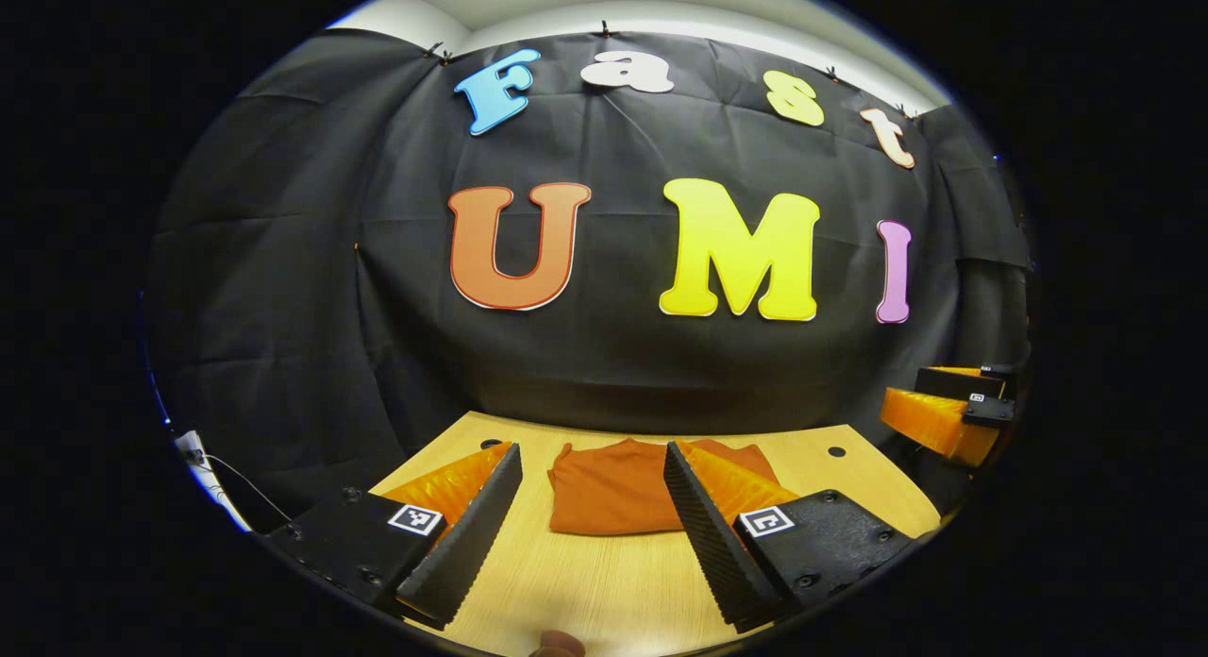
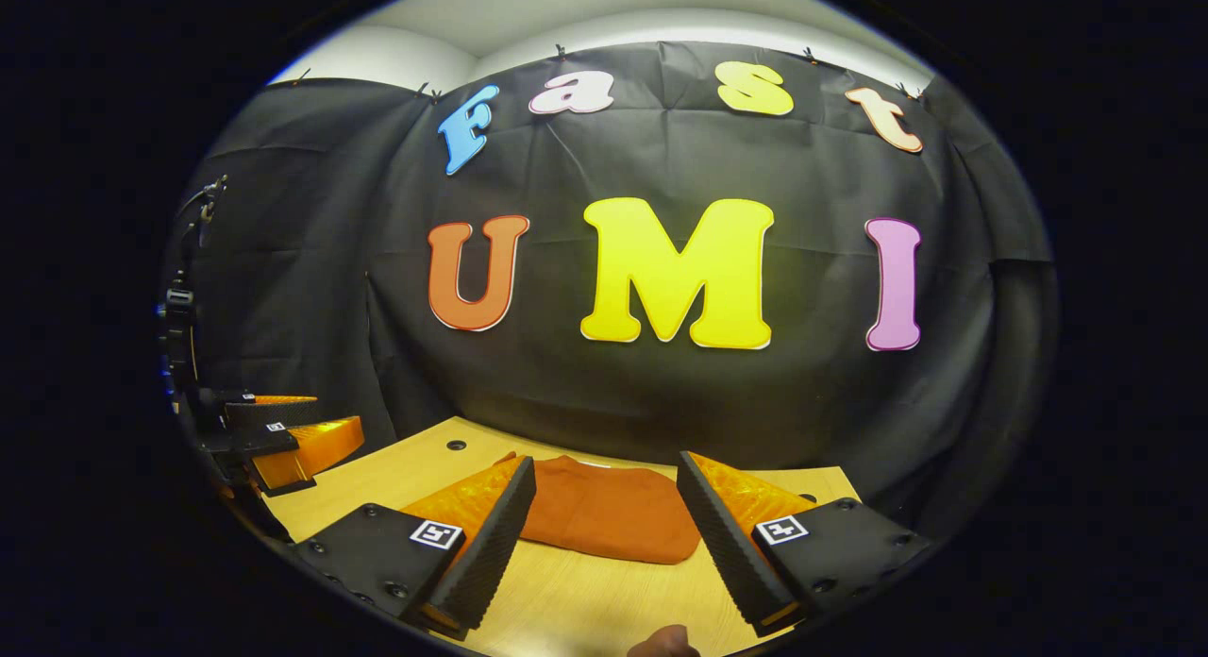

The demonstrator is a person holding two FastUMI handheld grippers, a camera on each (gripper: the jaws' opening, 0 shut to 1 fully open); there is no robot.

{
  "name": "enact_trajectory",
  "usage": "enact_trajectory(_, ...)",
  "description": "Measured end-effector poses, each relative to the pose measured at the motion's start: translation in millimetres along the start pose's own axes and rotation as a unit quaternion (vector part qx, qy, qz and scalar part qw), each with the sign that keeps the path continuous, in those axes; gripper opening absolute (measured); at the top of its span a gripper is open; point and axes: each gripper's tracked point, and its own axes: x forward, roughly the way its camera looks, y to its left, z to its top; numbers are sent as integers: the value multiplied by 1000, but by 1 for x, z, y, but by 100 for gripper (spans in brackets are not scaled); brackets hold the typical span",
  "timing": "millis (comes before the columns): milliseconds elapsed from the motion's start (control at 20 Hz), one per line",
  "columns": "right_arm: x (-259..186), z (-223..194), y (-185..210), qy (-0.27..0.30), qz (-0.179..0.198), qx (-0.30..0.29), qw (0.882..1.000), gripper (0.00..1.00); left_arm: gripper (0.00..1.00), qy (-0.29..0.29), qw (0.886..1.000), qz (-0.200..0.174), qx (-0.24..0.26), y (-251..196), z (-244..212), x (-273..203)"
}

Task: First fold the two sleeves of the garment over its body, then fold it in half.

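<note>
An orange garment lies folded into a compact rectangle on the wooden table, toward the back near the wall. In the left gripper view my left gripper hovers open above the table's near side, the garment showing between its fingers, apart from them. My right gripper hangs at the far right, off the table edge. In the right gripper view the garment lies ahead between the open fingers of my right gripper, untouched. My left gripper sits at the left edge there, open.
Small dark holes mark the table's back corners. A white cable hangs at the left below the wall. A fingertip pokes in at the bottom edge; another fingertip does likewise in the right gripper view.
</note>
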Motion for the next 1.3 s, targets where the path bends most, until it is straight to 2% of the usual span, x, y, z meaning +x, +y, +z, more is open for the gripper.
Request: enact_trajectory(1300, 2, -16, 12, 21, 5, 4, 1000, 96, 98, -4, 999, -30, 33, -1, -6, 0)
